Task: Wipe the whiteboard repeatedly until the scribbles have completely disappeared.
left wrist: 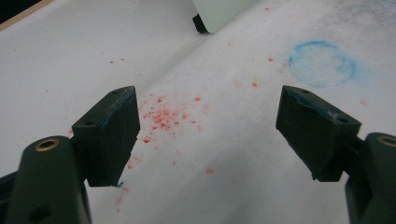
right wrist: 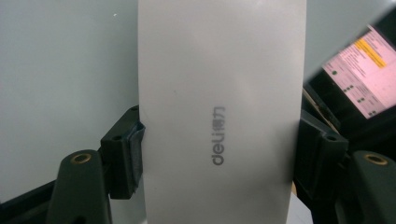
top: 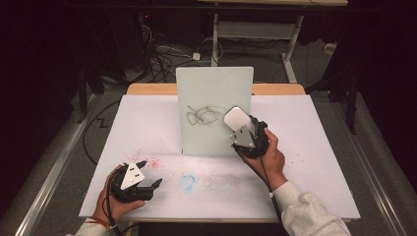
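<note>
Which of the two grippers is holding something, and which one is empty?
The right gripper is shut on a grey eraser at the whiteboard; the left gripper is open and empty above the table.

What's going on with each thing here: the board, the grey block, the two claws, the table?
Whiteboard: upright, black scribble on it.
Eraser: clamped in right claw, held against the whiteboard.
Right claw: shut on the eraser.
Left claw: open, holding nothing, just above the table.
Table cover: speckled with red crumbs, a blue ring stain.
</note>
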The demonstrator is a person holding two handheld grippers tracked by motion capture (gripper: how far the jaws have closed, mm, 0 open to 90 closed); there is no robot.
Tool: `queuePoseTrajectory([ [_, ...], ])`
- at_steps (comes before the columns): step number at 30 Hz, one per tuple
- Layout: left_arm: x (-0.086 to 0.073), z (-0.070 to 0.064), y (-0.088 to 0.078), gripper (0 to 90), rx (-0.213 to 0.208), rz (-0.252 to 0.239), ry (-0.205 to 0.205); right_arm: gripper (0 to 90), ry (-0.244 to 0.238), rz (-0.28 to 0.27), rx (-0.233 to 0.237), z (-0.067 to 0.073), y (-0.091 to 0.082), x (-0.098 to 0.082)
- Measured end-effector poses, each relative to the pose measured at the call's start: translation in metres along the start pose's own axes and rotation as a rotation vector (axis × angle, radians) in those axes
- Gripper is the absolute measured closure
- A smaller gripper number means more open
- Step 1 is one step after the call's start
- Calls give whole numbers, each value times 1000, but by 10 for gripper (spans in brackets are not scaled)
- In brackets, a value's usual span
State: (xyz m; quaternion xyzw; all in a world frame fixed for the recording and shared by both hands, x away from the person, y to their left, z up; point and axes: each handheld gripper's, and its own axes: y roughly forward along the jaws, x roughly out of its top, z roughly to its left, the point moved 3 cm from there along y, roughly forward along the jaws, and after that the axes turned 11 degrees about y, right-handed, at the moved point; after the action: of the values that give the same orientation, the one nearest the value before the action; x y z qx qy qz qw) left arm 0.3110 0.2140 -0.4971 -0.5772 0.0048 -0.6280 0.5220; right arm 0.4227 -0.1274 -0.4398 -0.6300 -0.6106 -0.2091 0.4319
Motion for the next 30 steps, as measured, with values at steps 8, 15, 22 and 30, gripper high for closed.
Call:
queuePoseTrajectory([
  [8,1,-1,1,211,-3,0,-1,308,77,-15,-8,-14,2,18],
  [15,0,0,0,211,-3,-3,-4,308,61,-34,2,14,5,37],
  [22,0,0,-2,211,-5,-8,-2,308,-48,-21,54,62,6,32],
  [30,0,0,-3,211,-4,-10,0,308,-167,-14,122,96,5,22],
])
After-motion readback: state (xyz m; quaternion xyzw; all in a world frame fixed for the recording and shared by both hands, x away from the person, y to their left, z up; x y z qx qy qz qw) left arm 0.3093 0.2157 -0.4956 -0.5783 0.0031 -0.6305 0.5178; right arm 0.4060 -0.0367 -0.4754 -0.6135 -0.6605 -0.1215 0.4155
